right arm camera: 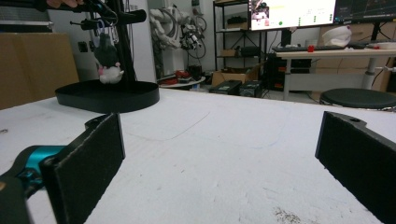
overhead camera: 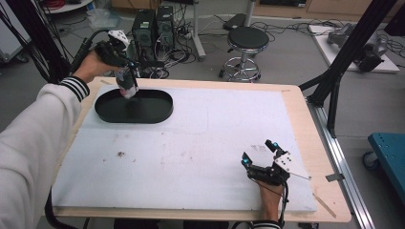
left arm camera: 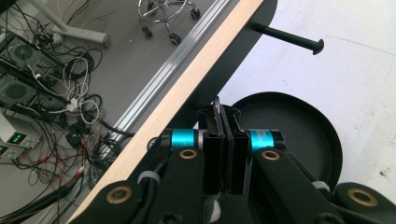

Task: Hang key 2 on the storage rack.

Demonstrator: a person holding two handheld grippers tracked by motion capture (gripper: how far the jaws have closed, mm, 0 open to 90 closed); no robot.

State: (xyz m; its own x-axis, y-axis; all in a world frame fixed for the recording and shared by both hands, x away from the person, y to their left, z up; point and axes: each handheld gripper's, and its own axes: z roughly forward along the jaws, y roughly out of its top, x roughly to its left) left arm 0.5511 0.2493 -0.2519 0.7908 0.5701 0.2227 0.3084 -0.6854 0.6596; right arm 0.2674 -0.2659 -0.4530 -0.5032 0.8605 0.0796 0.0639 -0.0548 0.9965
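- One white surface (overhead camera: 200,143) carries everything. A black stand sits at its far left corner, with an oval base (overhead camera: 157,112), an upright post (right arm camera: 125,51) and a level peg (left arm camera: 286,39) sticking out sideways.
- Two hand-held grippers are in play. The right hand-held gripper (overhead camera: 258,152) rests at the near right edge, well apart from the stand, with its jaws wide and nothing between them.
- The left hand-held gripper (overhead camera: 125,71) hovers over the base beside the post. Its jaws are pressed together on something thin, which looks like the toy's hanging loop (left arm camera: 217,101).
- The small plush toy (right arm camera: 108,59) dangles in the air above the base, just beside the post. Its long axis is plumb, with the loop end up and the pale end pointing down at the base.
- The step in hand is probably hooking the loop over the peg.
  - Keep the pinch firm and let the toy stop swinging.
  - Turn the wrist so the loop's opening faces the peg's knobbed tip.
  - Slide the loop along the peg's own line and past the knob before letting go. Released short of the knob, the toy would likely drop onto the base.
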